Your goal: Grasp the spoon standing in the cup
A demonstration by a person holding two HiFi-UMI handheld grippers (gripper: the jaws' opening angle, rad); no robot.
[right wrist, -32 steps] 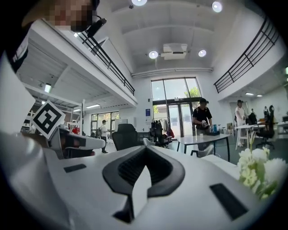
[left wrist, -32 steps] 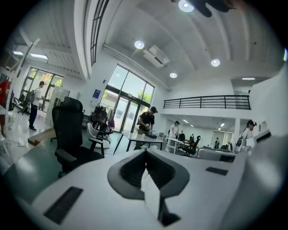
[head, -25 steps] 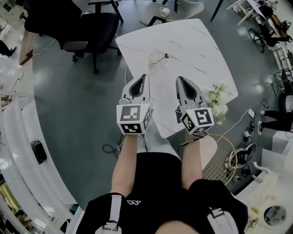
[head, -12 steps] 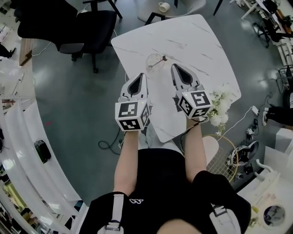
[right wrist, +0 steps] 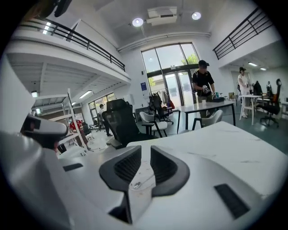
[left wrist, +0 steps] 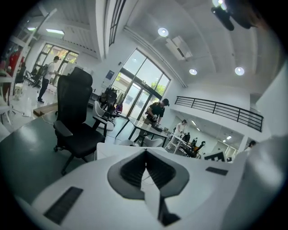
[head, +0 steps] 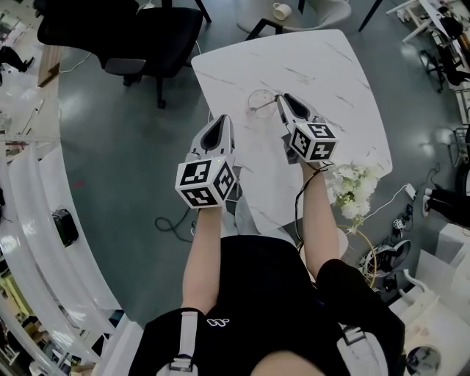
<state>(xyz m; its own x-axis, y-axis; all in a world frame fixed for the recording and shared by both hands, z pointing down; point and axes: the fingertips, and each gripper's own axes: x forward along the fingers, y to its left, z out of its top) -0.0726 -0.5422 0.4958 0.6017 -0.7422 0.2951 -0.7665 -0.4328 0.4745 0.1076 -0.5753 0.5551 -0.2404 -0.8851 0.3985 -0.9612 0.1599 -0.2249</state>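
A clear glass cup (head: 259,101) stands on the white marble table (head: 323,66), with a spoon (head: 272,97) leaning in it toward the right. My right gripper (head: 283,98) reaches the cup's right side, tips close to the spoon's upper end. Its jaws are opening; in the right gripper view (right wrist: 145,150) the cup and spoon (right wrist: 137,183) show in the gap, and the pads press on nothing. My left gripper (head: 222,117) hovers at the table's left edge, a little short of the cup. Its pads meet at the tip in the left gripper view (left wrist: 145,152), empty.
White flowers (head: 352,187) lie at the table's near right edge. A black office chair (head: 125,26) stands on the floor to the left. A white chair with a mug (head: 281,10) is beyond the table. People stand at distant desks (right wrist: 203,85).
My right gripper has moved forward from the table's near part up to the cup, and its jaws have parted. The left gripper has barely shifted.
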